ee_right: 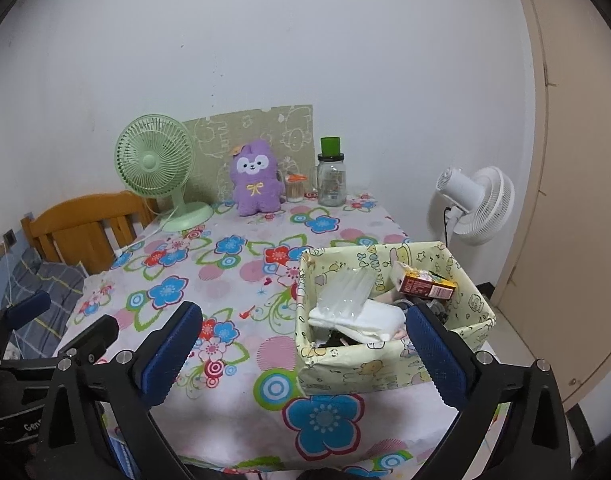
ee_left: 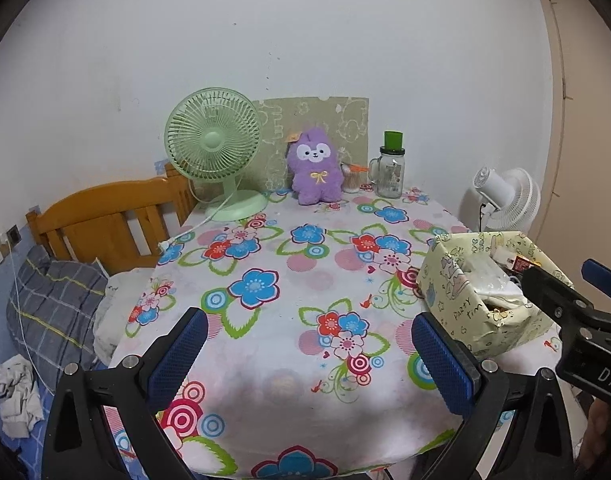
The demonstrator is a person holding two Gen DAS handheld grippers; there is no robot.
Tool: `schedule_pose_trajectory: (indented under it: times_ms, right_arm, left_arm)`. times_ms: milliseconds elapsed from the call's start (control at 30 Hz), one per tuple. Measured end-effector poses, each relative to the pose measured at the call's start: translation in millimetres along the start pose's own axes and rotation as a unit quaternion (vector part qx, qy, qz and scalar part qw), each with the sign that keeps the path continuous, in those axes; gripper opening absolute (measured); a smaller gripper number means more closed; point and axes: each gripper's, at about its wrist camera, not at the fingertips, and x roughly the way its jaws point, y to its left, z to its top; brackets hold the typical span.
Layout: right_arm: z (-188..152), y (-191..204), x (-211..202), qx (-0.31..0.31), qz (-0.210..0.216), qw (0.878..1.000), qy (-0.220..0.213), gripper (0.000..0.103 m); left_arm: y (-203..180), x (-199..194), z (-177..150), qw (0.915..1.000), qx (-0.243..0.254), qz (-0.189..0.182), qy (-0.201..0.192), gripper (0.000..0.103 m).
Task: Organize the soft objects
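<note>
Purple plush toy and patterned box on the desk

We see the purple plush toy (ee_left: pixel 316 171) sitting upright at the far edge of the desk (ee_left: pixel 289 360), facing us, with a white face patch, dark eyes and a yellow bow on its chest. The pale yellow cartoon-print box (ee_right: pixel 389 368) stands well apart from the plush, nearer us and to its right, its top open and its walls creased. Inside the box we make out a white soft pack (ee_right: pixel 369 320) lying under clear plastic, and a small brown carton (ee_right: pixel 423 285).
</note>
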Motion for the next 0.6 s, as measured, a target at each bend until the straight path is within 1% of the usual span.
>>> schedule_pose_trajectory:
  times_ms: [200, 467, 600]
  right_arm:
    - [-1.4, -0.9, -0.4, 0.0, -0.002, 1.0, -0.002, 0.103]
    - [-1.2, 1.0, 0.0, -0.003, 0.001, 1.0, -0.005, 0.103]
    - [-1.7, 1.6, -1.0, -0.004, -0.002, 1.0, -0.005, 0.103]
  left_arm:
    - [6.0, -1.8, 2.4, 0.9998, -0.016, -0.008, -0.004, 0.103]
    - [4.6, -3.4, 4.7, 0.9998, -0.013, -0.014, -0.011, 0.103]
    - [4.4, -3.9, 4.1, 0.9997, -0.014, -0.018, -0.007, 0.103]
